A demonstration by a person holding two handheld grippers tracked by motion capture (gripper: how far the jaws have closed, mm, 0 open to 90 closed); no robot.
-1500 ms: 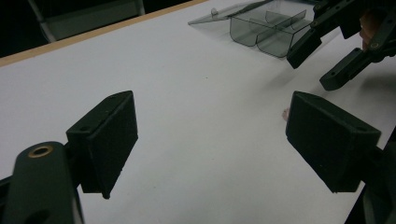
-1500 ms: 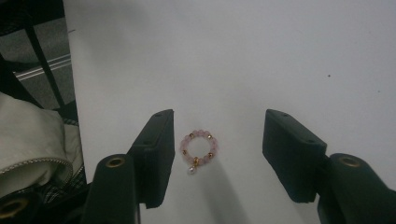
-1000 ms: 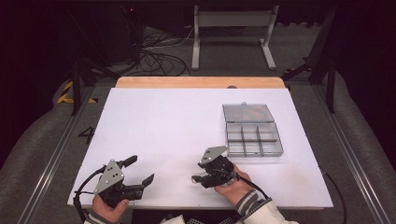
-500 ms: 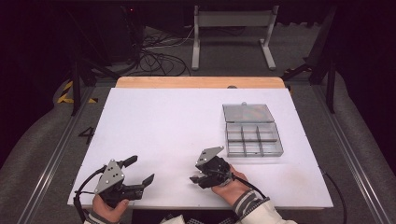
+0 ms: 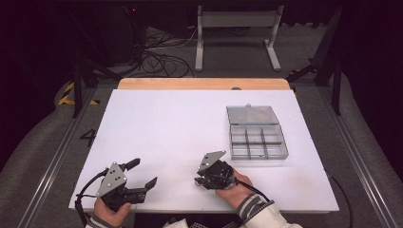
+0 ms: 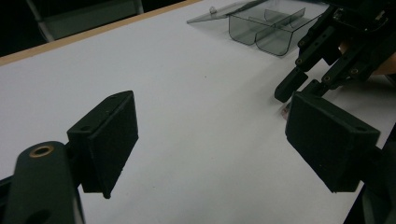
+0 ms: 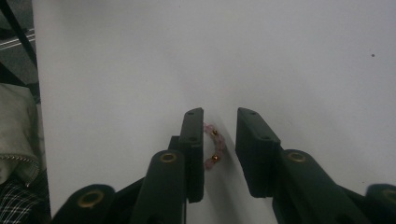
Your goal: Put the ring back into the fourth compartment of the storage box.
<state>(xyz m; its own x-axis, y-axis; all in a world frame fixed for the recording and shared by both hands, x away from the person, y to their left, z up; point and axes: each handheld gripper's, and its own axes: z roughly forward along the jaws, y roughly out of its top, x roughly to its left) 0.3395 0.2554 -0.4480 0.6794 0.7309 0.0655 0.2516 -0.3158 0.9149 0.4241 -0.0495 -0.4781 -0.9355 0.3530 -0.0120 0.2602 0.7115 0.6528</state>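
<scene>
**Closing in on the little bead ring, nearly pinched**

So the right gripper (image 7: 219,154) is down at the near edge of the white table (image 5: 180,128), and its jaws have just been closing with a tiny pink bead ring (image 7: 212,147) between them. In the right gripper view the ring leans against the left pad, but there's a visible gap to the other pad, so I'd call it not pinched yet, just bracketed. It's small and partly hidden behind the pad, so I can't say for sure if it's lying flat or tipped up on edge.

The left gripper (image 5: 142,173) sits off toward the near left corner, jaws spread wide, nothing between them. From its own view you can see a speck of the ring under the other gripper's tips.

My guess is the ring's headed for the clear compartment box (image 5: 259,141), lid flipped back, just beyond the right hand.

Tips for the step in hand:
- finish the squeeze slowly; beads like that love to squirt out sideways
- keep the pad tips low on the table so the ring can't slip under
- catch it mid-pad, not at the very tip
- lift straight up before swinging over
</scene>
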